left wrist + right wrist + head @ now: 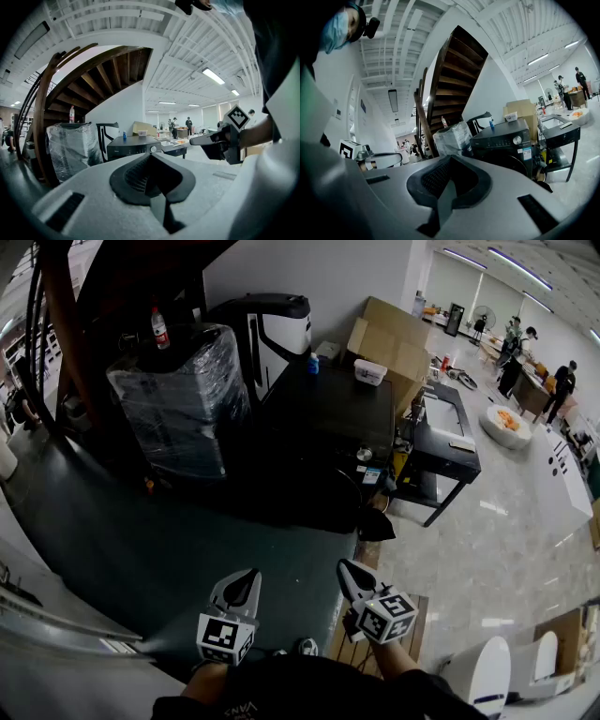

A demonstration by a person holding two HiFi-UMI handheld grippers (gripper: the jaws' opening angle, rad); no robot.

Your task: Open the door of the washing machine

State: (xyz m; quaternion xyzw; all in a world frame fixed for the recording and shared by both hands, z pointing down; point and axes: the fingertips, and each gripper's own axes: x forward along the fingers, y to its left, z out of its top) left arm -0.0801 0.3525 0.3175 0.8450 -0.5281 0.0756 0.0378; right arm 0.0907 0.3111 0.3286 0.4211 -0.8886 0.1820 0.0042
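I hold both tongs low in front of me, pointing almost level, well apart from the washing machine (333,418). The left tongs (244,582) are fully closed with nothing between the jaws, and the right tongs (350,575) are closed and empty too. They sit side by side, apart from each other, over the dark green floor (141,549).

The black washing machine stands ahead of me beyond that floor, its control knob (517,139) on the front panel. The round door (513,163) below the panel lies in shadow, and I cannot tell whether it is latched. A small blue bottle (313,363) and a white box (370,371) rest on its top. Just to its left is a plastic-wrapped appliance (183,395) with a red-labelled bottle (160,327) on it, under a wooden staircase (454,75). To its right stands a black counter (448,442), with cardboard boxes (398,343) behind.
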